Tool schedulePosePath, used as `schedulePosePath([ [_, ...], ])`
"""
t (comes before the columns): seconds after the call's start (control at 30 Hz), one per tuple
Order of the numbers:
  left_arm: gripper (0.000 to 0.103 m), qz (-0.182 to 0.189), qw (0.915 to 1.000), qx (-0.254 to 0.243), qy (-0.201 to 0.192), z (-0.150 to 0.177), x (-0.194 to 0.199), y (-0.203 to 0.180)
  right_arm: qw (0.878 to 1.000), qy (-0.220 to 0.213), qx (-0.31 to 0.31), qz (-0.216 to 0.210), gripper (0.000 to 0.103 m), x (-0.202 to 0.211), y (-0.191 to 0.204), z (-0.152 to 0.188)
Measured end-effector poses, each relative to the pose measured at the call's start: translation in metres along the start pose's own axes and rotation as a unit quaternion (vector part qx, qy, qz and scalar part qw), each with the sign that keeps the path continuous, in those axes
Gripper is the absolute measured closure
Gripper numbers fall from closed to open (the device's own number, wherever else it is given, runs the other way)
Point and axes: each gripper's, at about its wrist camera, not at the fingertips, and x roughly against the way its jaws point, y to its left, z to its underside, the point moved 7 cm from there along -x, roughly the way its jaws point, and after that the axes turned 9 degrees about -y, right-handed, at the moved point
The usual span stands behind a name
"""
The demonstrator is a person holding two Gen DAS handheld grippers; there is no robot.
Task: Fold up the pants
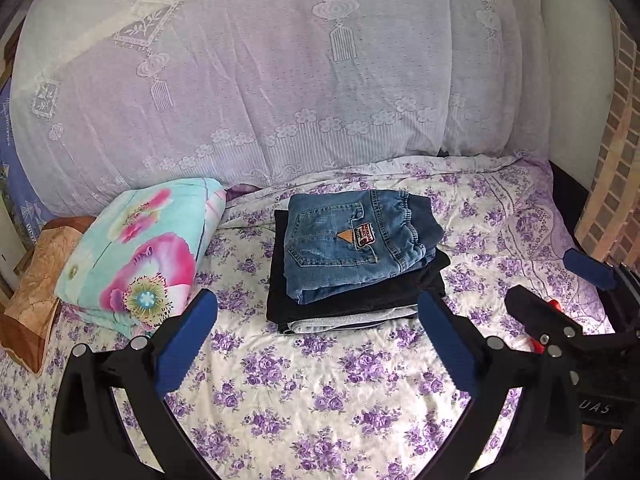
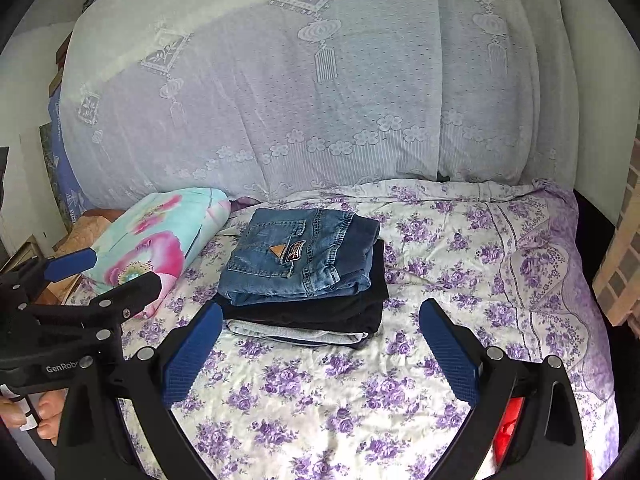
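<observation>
Floral bedsheet (image 1: 320, 400) holds folded pants (image 1: 356, 246), seemingly beyond both spread grippers.

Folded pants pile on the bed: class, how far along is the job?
Done: blue denim jeans lie folded atop folded black pants and a grey garment. In hand: nothing; left gripper and right gripper are open, fingers empty. Left: no unfolded pants are visible.

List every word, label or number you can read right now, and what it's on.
"GenRobo", cut off at the frame: on the left gripper body, right wrist view.
"UAS": on the right gripper body, left wrist view; partial, the rest hidden.
Red patch on the folded jeans: lettered, too small to read.
Nothing else legible.
</observation>
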Motion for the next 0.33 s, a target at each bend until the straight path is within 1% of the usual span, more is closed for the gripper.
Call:
schedulePosePath([
  [0.17,0.005,-0.002,1.0,0.005,0.003,0.0,0.008,-0.001,1.0,-0.004,0.003,0.001,0.004,0.01,0.001,-0.001],
  [0.27,0.005,-0.01,0.9999,-0.002,0.0,-0.002,0.011,-0.002,1.0,-0.006,0.002,0.003,0.004,0.014,0.001,-0.002],
  [0.33,0.005,-0.008,1.0,-0.001,0.003,-0.002,0.013,-0.003,1.0,-0.007,-0.001,0.004,0.004,0.016,-0.001,-0.003],
])
